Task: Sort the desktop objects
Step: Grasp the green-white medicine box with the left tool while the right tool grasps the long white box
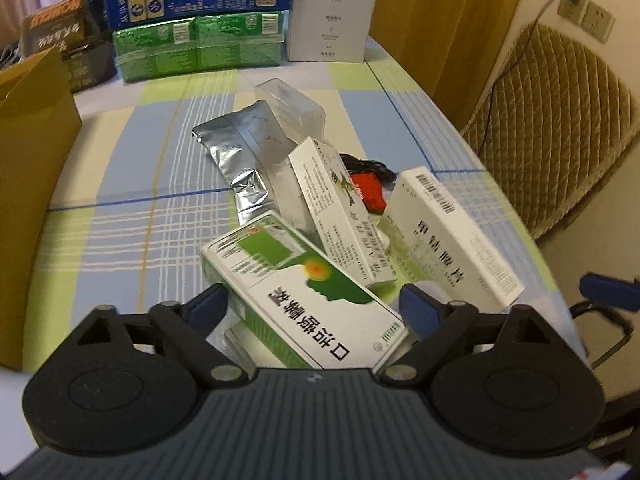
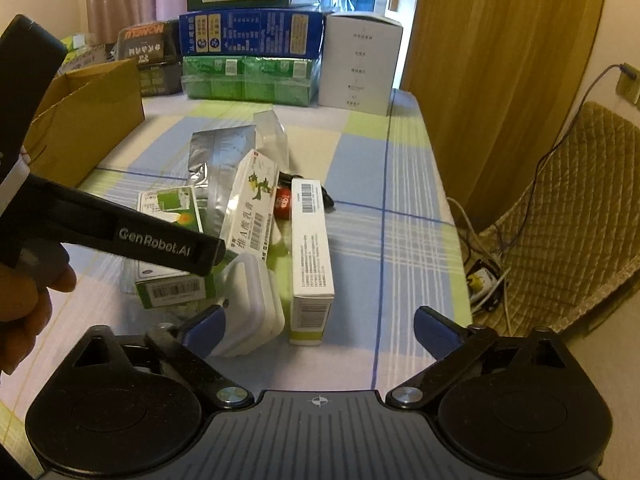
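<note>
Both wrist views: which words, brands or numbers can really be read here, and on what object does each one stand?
"GenRobot.AI": side of the left gripper.
"维A酸乳膏": narrow white box with the green figure.
"口洁喷雾": green-and-white box between the left gripper's open fingers; last characters blurred.
Blue carton, black box, tall white box, barcode box: print too small or blurred.

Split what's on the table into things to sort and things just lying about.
To sort:
green and white box
silver pouch
clear plastic box
tall white box
red item
cardboard box, probably where they go

Lying about:
stacked boxes at the far edge
quilted chair
wall socket
</note>
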The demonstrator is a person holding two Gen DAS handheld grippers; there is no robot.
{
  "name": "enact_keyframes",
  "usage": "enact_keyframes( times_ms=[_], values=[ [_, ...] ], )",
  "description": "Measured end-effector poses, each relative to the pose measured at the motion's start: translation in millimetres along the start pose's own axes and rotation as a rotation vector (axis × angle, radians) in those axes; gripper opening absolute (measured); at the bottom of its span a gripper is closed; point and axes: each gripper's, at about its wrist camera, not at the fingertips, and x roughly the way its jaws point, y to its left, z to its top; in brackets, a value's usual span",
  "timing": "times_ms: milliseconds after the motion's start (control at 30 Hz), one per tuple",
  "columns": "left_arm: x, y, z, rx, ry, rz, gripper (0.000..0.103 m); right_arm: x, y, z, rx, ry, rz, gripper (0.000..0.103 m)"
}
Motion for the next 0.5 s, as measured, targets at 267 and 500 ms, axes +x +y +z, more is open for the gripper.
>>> enact_keyframes(
  times_ms=[267, 500],
  values=[
    [-11, 16, -8, 0.101, -0.004, -0.001, 0.067, 14, -8, 10, 0.042, -0.024, 0.01, 0.07],
    [-10, 31, -14, 0.125, -0.002, -0.013, 0.063, 37, -9, 23, 0.04, -0.012, 0.027, 0.052]
  ],
)
